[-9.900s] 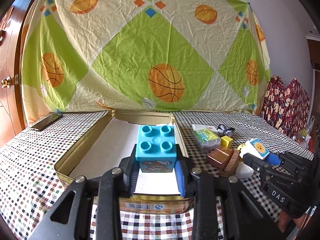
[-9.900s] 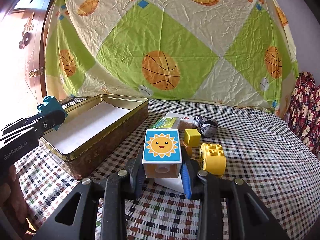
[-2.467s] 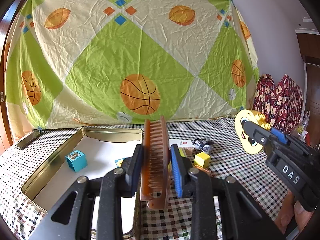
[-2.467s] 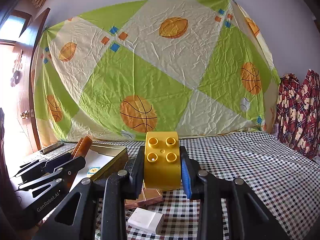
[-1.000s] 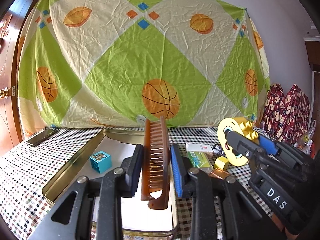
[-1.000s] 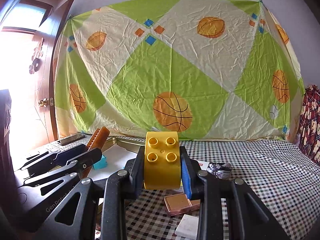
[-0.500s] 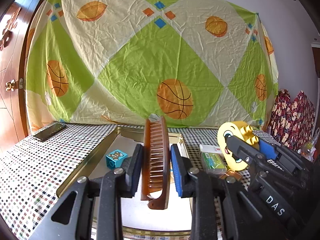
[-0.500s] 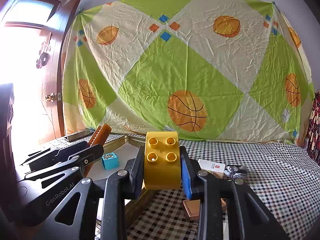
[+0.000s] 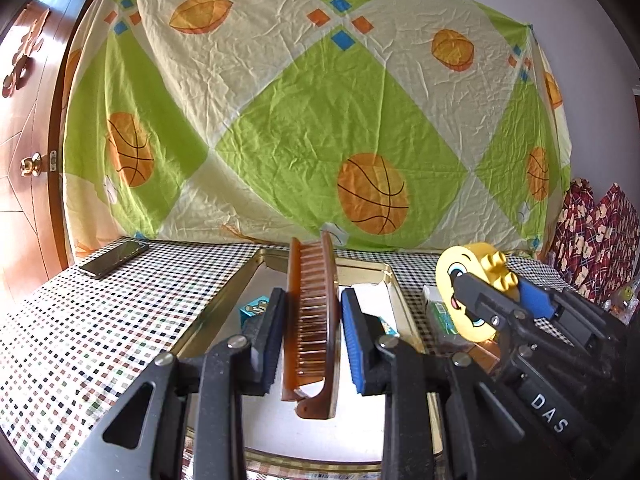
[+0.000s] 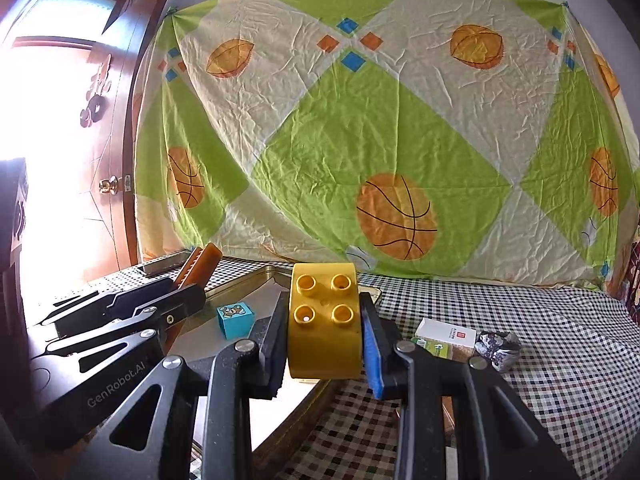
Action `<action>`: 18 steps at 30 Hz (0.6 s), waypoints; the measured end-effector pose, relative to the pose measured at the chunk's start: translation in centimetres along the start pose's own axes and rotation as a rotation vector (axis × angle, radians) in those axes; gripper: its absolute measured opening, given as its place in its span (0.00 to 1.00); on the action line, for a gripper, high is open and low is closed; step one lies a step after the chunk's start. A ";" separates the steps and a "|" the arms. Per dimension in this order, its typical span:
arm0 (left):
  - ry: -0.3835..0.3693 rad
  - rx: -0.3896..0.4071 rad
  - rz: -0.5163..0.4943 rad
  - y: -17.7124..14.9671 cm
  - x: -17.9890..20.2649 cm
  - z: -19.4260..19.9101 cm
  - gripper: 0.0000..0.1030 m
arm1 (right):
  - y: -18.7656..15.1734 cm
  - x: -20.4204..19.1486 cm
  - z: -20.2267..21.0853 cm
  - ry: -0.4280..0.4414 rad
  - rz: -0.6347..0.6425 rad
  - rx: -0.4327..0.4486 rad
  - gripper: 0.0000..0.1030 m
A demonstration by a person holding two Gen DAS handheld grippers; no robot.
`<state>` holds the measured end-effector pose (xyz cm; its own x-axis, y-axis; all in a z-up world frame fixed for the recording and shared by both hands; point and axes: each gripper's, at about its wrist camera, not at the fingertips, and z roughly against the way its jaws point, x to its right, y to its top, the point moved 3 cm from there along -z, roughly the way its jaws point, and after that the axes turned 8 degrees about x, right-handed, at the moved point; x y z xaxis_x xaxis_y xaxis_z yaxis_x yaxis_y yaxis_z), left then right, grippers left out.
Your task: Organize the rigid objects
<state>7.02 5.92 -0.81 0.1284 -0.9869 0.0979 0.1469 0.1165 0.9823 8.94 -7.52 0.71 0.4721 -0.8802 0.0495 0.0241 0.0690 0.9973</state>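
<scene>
Left wrist view: my left gripper (image 9: 313,334) is pinching the brown comb (image 9: 312,320) on edge, teeth facing me, held above the open gold tin (image 9: 224,300) on the checkered tablecloth (image 9: 80,320). A small blue cube (image 9: 253,309) sits inside the tin on its white lining. My right gripper (image 9: 486,294) shows at right, clamped on the yellow brick (image 9: 470,292) with a cartoon face, just past the tin's right rim. A phone (image 9: 114,258) lies far left. Right wrist view: my right gripper (image 10: 325,340) squeezes the yellow brick (image 10: 324,324), studs toward the camera, over the tin's (image 10: 264,276) near right edge. My left gripper (image 10: 188,294) at left grips the comb (image 10: 200,264) over the tin. Blue cube (image 10: 236,320) in the tin; a white box (image 10: 446,336) and a foil lump (image 10: 500,346) lie on the cloth (image 10: 560,340) at right.
</scene>
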 end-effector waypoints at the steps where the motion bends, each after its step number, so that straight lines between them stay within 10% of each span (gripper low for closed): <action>1: 0.003 -0.002 0.000 0.0 -0.1 0.0 0.26 | 0.0 -0.1 -0.1 0.002 0.001 -0.002 0.33; 18: 0.045 -0.017 0.000 -0.1 -2.4 -0.5 0.26 | -0.2 -2.1 -1.2 0.032 0.022 -0.016 0.33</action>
<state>7.21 8.39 -1.18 0.1726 -0.9809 0.0900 0.1632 0.1186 0.9794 9.02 -5.09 0.32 0.5003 -0.8631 0.0694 0.0270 0.0957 0.9950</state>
